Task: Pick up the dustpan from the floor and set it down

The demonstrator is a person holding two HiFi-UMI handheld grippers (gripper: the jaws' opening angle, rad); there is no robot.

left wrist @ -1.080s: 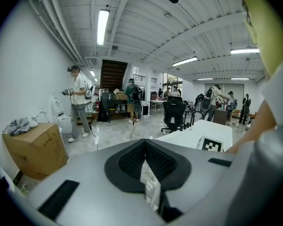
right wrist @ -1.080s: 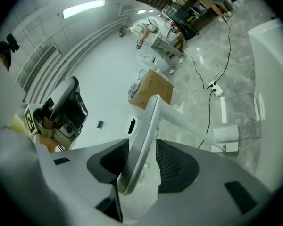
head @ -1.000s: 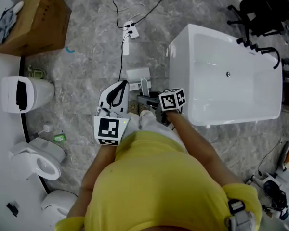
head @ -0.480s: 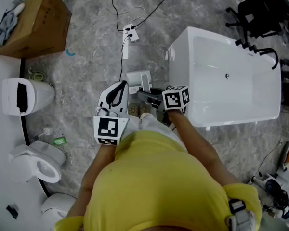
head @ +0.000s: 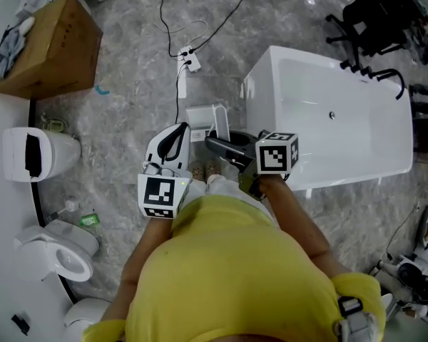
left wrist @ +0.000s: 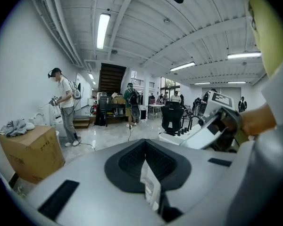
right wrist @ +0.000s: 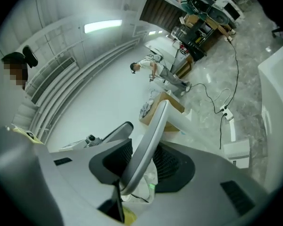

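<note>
Dustpan (head: 203,115) sits at 12 o'clock ahead of us, its pan just beside the bathtub's corner. We see its grey handle (right wrist: 150,138) pinched between the right gripper's (head: 220,146) jaws, which have just eased slightly wider. Bathtub (head: 321,54) at 2 o'clock. Cardboard box (head: 53,45) at 10 o'clock. Left gripper (head: 172,140) at 11 o'clock, jaws pressed together, empty. Power strip (head: 188,59) at 12 o'clock, beyond the pan.
</note>
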